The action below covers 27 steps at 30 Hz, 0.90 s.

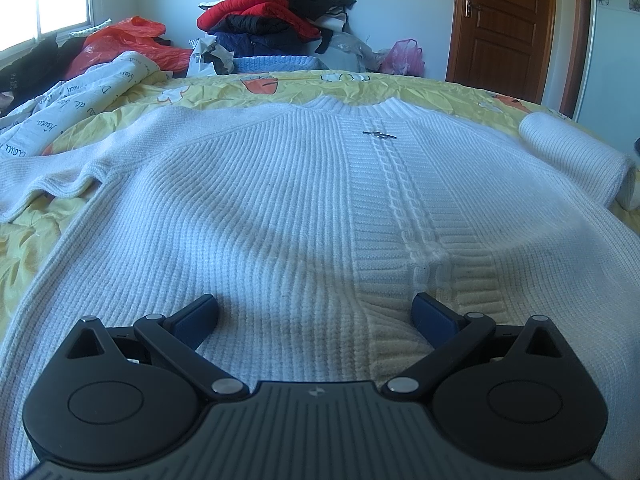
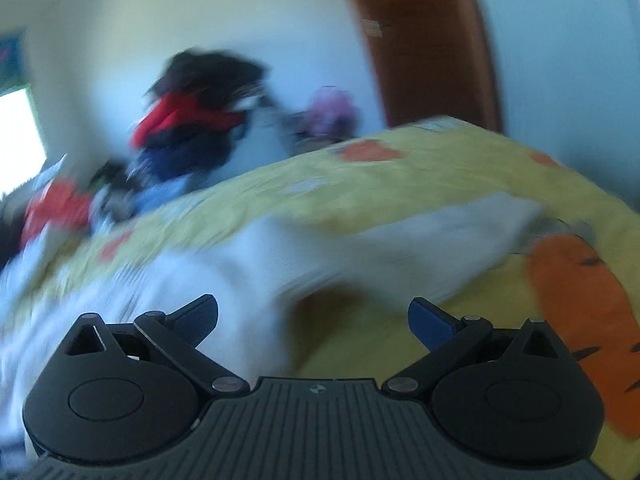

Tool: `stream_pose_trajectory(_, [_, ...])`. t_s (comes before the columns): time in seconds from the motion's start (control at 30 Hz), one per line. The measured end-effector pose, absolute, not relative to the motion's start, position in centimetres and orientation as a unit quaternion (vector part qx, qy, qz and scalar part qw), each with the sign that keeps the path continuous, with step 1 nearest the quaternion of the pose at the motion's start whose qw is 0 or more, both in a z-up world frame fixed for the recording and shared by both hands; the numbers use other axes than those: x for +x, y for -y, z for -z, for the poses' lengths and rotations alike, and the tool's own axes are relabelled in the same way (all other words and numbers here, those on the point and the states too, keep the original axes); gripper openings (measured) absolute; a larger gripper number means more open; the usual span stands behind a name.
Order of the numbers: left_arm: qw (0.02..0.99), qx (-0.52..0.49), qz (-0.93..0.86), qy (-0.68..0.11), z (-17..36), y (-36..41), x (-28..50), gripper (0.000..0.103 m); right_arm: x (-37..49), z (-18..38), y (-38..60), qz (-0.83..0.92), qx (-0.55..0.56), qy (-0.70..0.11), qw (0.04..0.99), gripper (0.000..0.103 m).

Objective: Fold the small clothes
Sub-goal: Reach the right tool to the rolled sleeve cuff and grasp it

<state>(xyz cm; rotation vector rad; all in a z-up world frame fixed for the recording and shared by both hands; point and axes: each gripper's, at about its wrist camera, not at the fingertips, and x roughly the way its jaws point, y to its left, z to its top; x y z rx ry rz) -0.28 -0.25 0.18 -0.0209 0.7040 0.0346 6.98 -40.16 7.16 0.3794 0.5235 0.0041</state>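
A white ribbed knit sweater (image 1: 280, 184) lies spread flat on a yellow bedsheet (image 1: 224, 88), collar at the far side, with a small metal pin (image 1: 378, 134) below the collar. One sleeve (image 1: 572, 156) lies out to the right, the other (image 1: 60, 168) to the left. My left gripper (image 1: 314, 312) hovers over the sweater's lower part, open, with nothing between its fingers. The right wrist view is blurred: my right gripper (image 2: 312, 314) stands open and empty above the sweater's sleeve (image 2: 400, 248) and the sheet (image 2: 440, 160).
A heap of red, black and navy clothes (image 1: 276, 12) stands beyond the bed's far edge. Orange plastic bags (image 1: 128, 40) and a printed white cloth (image 1: 80, 96) lie at the far left. A pink bag (image 1: 404, 56) and a brown door (image 1: 504, 20) are at the back right.
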Motion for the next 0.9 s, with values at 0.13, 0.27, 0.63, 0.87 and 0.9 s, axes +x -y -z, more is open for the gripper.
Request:
stream_pose_trajectory(0.13, [0.938,-0.010,-0.017,-0.345,-0.2,0.2,-0.3,0.103,9.3,-5.4,49.9,0.048,0.376,-0.236,0.894,0.083])
stream_pose_trajectory(0.27, [0.938,-0.010,-0.017,-0.345,-0.2,0.3,-0.3,0.103,11.7,-3.2,54.5,0.081,0.440,-0.238,0.862,0.072])
stream_pose_trajectory(0.63, [0.938,-0.010,-0.017,-0.345,-0.2,0.2,-0.3,0.103,15.2,0.3,55.3,0.100,0.432,-0.234,0.865,0.043])
stream_pose_trajectory(0.87, [0.939,-0.010,-0.017,-0.345,-0.2,0.2,-0.3,0.103,15.9,-1.7,53.5,0.112,0.380,-0.239,0.886,0.018])
stream_pose_trajectory(0.9, [0.939,-0.010,-0.017,-0.345,-0.2,0.2,-0.3,0.103,15.8,-2.6,52.8,0.105,0.375,-0.229,0.892,0.018])
